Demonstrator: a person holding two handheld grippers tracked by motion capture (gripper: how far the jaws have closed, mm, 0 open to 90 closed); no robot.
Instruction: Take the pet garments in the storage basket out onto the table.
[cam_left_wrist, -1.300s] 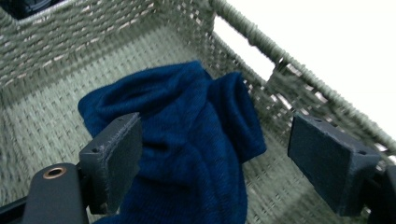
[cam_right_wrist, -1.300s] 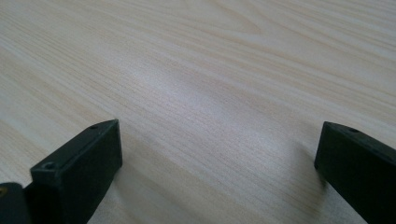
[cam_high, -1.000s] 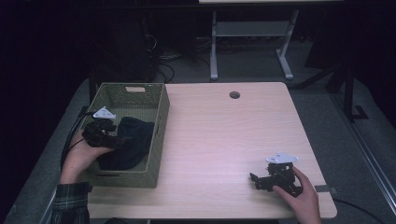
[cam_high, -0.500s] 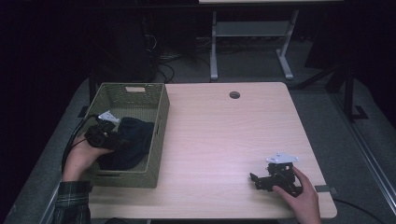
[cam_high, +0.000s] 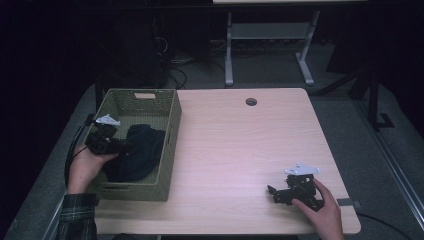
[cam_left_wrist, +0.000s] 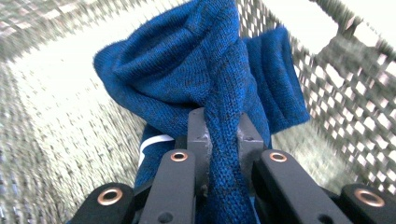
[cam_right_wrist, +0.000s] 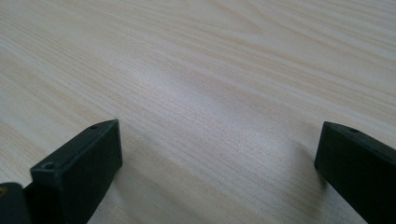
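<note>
A dark blue knitted garment (cam_high: 140, 152) lies bunched in the green woven basket (cam_high: 171, 135) at the table's left. My left gripper (cam_high: 122, 146) reaches into the basket from its left side. Its jaws have just been closing and now pinch a raised fold of the blue garment (cam_left_wrist: 187, 70) between the pads of the left gripper (cam_left_wrist: 224, 135). My right gripper (cam_high: 272, 192) rests low on the wooden table (cam_high: 235, 145) near the front right corner. In the right gripper view the right gripper (cam_right_wrist: 219, 154) stands wide open with bare table (cam_right_wrist: 210, 56) between its jaws.
The basket's mesh walls (cam_left_wrist: 345, 93) stand close around the garment on both sides. A round cable hole (cam_high: 251, 101) sits at the table's far edge. A white tag (cam_left_wrist: 154, 140) shows under the garment.
The left hand has shifted only slightly at the garment's left edge inside the basket. The right hand and its gripper have not moved.
</note>
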